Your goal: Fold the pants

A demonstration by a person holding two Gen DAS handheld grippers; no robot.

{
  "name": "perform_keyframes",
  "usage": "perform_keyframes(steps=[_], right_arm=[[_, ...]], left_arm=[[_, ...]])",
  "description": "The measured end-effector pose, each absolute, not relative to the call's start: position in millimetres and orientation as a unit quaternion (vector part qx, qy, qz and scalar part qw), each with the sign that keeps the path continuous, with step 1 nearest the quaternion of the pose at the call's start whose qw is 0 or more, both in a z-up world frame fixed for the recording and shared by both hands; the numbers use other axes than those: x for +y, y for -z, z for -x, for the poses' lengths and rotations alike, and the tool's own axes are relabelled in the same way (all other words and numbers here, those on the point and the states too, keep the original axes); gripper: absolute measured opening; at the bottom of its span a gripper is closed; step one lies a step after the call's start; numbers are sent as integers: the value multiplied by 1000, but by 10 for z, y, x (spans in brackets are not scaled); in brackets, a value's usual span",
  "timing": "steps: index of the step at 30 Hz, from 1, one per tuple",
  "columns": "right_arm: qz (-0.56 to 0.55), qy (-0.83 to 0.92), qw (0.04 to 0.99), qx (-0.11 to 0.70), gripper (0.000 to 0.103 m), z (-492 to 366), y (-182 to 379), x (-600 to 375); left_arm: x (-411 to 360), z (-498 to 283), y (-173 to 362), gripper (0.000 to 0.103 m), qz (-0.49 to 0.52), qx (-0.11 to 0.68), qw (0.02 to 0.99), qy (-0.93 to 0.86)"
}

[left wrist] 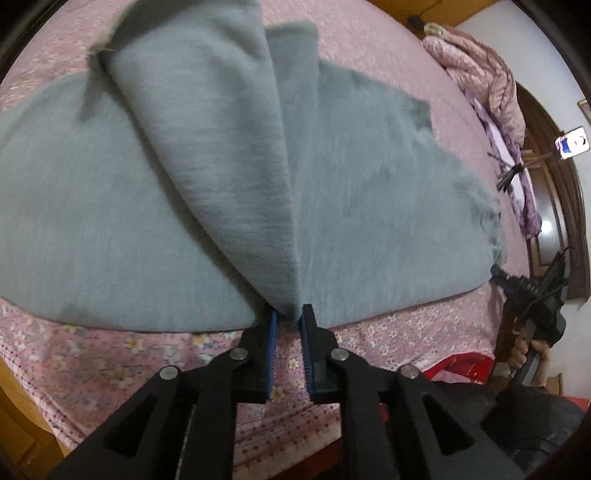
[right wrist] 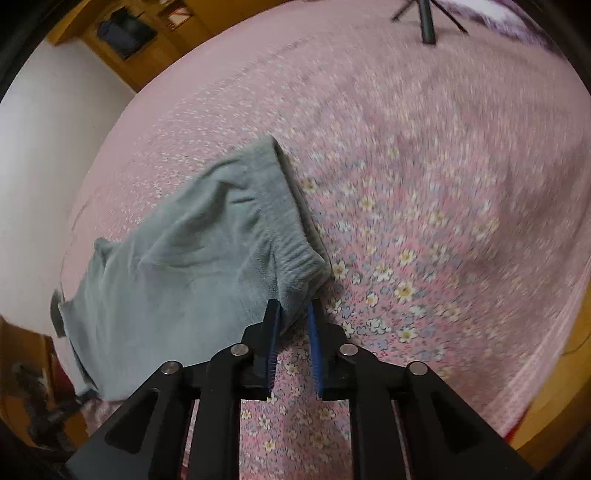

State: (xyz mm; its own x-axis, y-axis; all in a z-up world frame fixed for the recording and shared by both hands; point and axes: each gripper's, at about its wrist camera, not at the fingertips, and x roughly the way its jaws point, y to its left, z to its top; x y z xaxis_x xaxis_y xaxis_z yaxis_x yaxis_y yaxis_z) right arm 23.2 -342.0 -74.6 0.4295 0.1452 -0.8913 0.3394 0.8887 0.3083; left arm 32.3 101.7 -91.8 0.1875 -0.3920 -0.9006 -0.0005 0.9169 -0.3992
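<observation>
Grey fleece pants (left wrist: 221,184) lie spread on a pink flowered bedspread (left wrist: 388,339). My left gripper (left wrist: 290,314) is shut on a fold of the pants and lifts a leg part that hangs up and away from me over the rest. My right gripper (right wrist: 294,310) is shut on the elastic waistband corner of the pants (right wrist: 192,258), held just above the bedspread (right wrist: 424,221). The right gripper also shows in the left wrist view (left wrist: 532,299), at the pants' right end, held by a hand.
A crumpled pink quilt (left wrist: 480,74) lies at the far right of the bed. A black tripod (right wrist: 426,18) stands on the bed far ahead of the right gripper. A phone on a stand (left wrist: 570,142) is at the right. Wooden furniture borders the bed.
</observation>
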Motion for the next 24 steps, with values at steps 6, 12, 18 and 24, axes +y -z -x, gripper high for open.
perform_keyframes(steps=[6, 12, 18, 24], right_arm=[[-159, 40, 845, 509, 18, -290, 336, -3165], [-135, -15, 853, 504, 26, -468, 201, -2746], [-122, -76, 838, 527, 26, -752, 369, -2270], [-128, -102, 834, 528, 26, -945, 476, -1987]], left_arm=[[1294, -199, 586, 37, 151, 573, 800, 96], [1534, -252, 469, 40, 147, 551, 821, 32], [1587, -446, 430, 49, 158, 548, 821, 14], [1445, -746, 221, 58, 145, 522, 840, 21]])
